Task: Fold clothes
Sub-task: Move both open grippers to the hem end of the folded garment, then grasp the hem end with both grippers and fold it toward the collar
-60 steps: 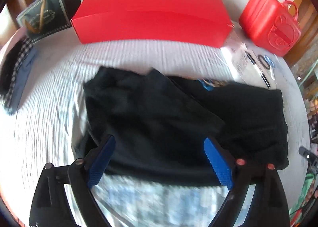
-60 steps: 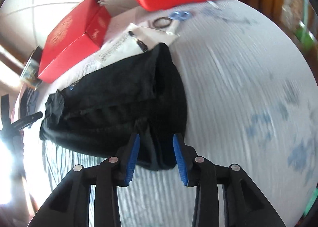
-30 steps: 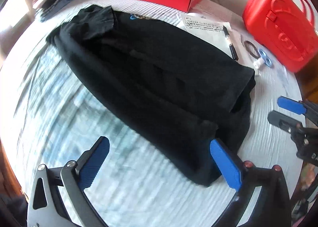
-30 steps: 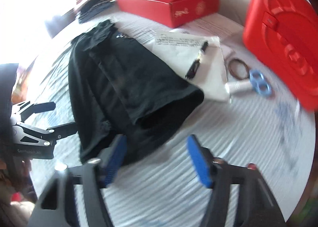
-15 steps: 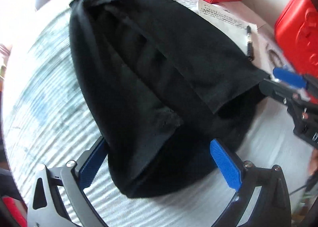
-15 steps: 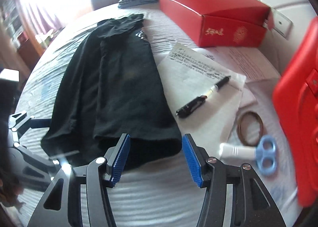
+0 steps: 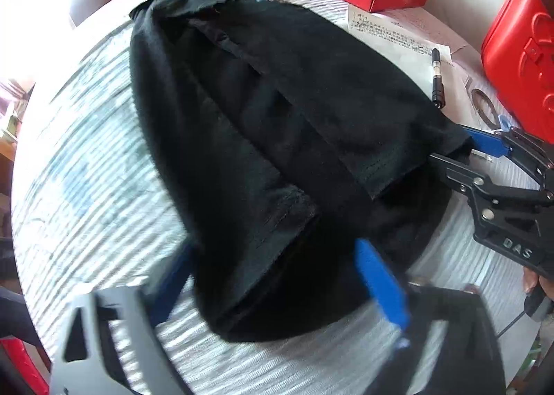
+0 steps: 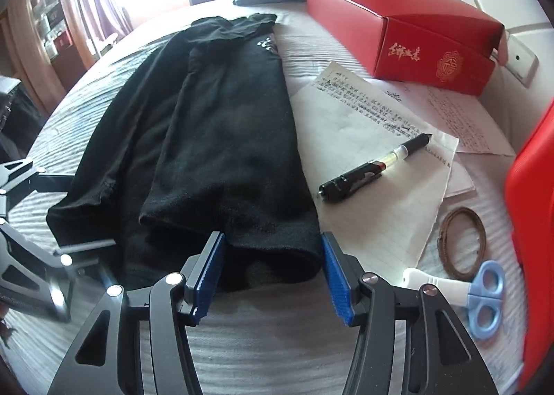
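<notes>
Right wrist view shows the black garment (image 8: 221, 138) lying lengthwise on the striped cloth of the desk (image 8: 277, 343), its sides already turned in over the middle so it forms a long narrow band. The right gripper (image 8: 271, 274) sits low at the near end, its blue fingers apart and straddling the hem's right corner without pinching it; that placement suits taking the corner. In the left wrist view the left gripper (image 7: 280, 287) is blurred, fingers also spread, framing the hem's left corner, so both tools seem lined up across the same edge, probably so the end can be lifted evenly and carried toward the collar. Whether either finger touches the fabric I cannot tell.

Just beside the garment lie handwritten sheets (image 8: 374, 138) with a pen (image 8: 375, 166) on them, then a brown cord loop (image 8: 462, 242) and small blue scissors (image 8: 481, 294); a careless lift could drag the paper. A red box (image 8: 408, 24) stands farther back.
</notes>
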Demonstrator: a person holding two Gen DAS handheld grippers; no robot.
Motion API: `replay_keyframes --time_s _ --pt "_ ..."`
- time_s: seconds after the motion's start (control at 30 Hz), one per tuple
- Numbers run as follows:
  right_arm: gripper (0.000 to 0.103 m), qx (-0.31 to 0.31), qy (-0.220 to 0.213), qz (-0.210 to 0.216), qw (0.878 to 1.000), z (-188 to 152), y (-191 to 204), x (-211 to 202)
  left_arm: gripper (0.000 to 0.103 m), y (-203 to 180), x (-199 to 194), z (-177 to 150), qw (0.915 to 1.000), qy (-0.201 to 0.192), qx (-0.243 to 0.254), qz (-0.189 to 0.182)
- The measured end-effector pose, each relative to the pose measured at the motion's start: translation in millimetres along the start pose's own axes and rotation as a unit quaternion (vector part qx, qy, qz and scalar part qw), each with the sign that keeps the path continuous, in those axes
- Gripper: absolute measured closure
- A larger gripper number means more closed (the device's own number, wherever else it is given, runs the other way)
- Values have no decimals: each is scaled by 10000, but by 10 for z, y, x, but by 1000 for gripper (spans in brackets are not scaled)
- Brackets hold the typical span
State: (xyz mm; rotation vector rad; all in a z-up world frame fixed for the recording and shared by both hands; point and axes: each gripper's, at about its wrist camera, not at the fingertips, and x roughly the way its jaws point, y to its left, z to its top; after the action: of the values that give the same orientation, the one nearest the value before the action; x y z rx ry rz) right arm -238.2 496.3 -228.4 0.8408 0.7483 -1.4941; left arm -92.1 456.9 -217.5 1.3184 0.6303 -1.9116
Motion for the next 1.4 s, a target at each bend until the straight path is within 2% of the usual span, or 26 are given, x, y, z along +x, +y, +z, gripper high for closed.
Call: replay_keyframes --time_s 0.03,0.07,0.1,0.17,0.2,0.4,0.57,0.63,0.73,0.83,0.93,1.07,1.17,1.4 --pt "77 31 28 37 10000 18 10 -5 58 13 -24 5 10000 -9 42 8" --pt "89 29 52 76 10000 36 42 -13 64 36 -34 12 10000 -4 86 9" --pt "89 3 73 103 9999 52 88 -23 68 59 -44 19 9999 1 130 10" --pt "90 -23 116 139 9998 80 173 -42 93 135 -82 52 9998 1 180 -43" --pt "90 -7 139 133 9998 90 206 -48 97 188 -123 72 9998 -19 194 9" --pt "92 418 -213 444 9979 120 342 -556 97 417 -407 -113 9995 28 244 -185" --pt "93 640 -166 267 9975 -34 491 -818 97 603 -647 -286 9988 85 283 -394" --pt "93 952 -56 325 9949 -107 467 -830 97 678 -742 -356 9984 108 298 -478" --pt "93 1417 82 721 9872 -301 521 -938 97 782 -914 -488 9974 178 365 -595" --pt "93 1485 244 1132 9821 -505 730 -1108 97 848 -1160 -654 9958 312 611 -611" --pt "93 1411 312 1291 9810 -561 884 -1219 97 941 -1329 -667 9953 292 749 -542" --pt "93 1507 138 1178 9814 -399 838 -1242 97 1131 -1362 -372 9959 181 579 -671" --pt "93 1491 -45 1100 9827 -139 797 -1224 97 1212 -1274 -55 9955 148 506 -783" --pt "93 1395 -378 941 9850 941 720 -947 97 1462 -973 986 9948 26 407 -935"
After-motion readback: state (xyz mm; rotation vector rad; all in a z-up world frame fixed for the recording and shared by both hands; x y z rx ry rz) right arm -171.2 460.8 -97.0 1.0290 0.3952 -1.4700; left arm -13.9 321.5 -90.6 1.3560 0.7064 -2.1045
